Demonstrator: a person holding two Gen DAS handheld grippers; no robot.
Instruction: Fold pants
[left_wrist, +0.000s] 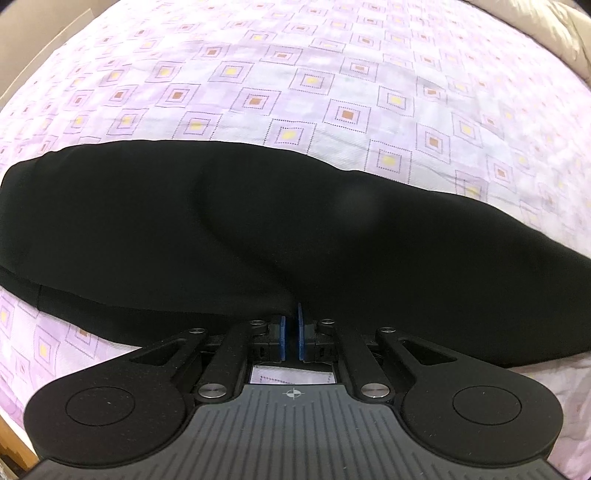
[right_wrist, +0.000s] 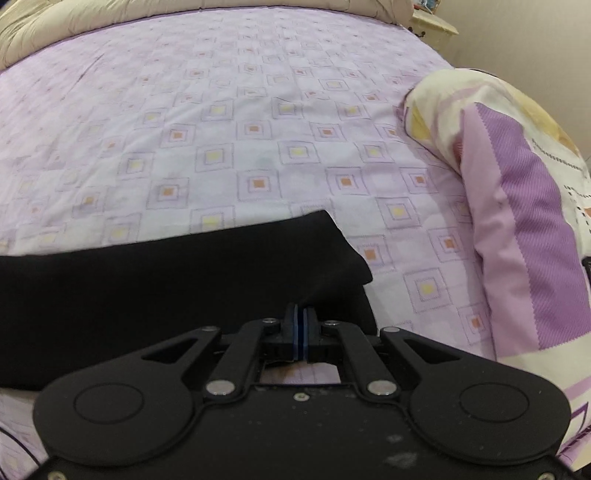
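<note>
Lilac checked bedsheet (right_wrist: 258, 110), black pants (left_wrist: 258, 229), left gripper (left_wrist: 290, 325) slightly parted, right gripper (right_wrist: 300, 317) pinching pants

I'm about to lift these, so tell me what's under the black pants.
Around the black pants only the purple patterned bedsheet shows, so they lie on it. Anything directly beneath is covered by the fabric.

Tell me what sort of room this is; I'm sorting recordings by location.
Most likely a bedroom: the black fabric pants lie on a bed's lilac square-patterned sheet, with a rolled purple-and-cream quilt beside them and a beige padded duvet behind.
</note>
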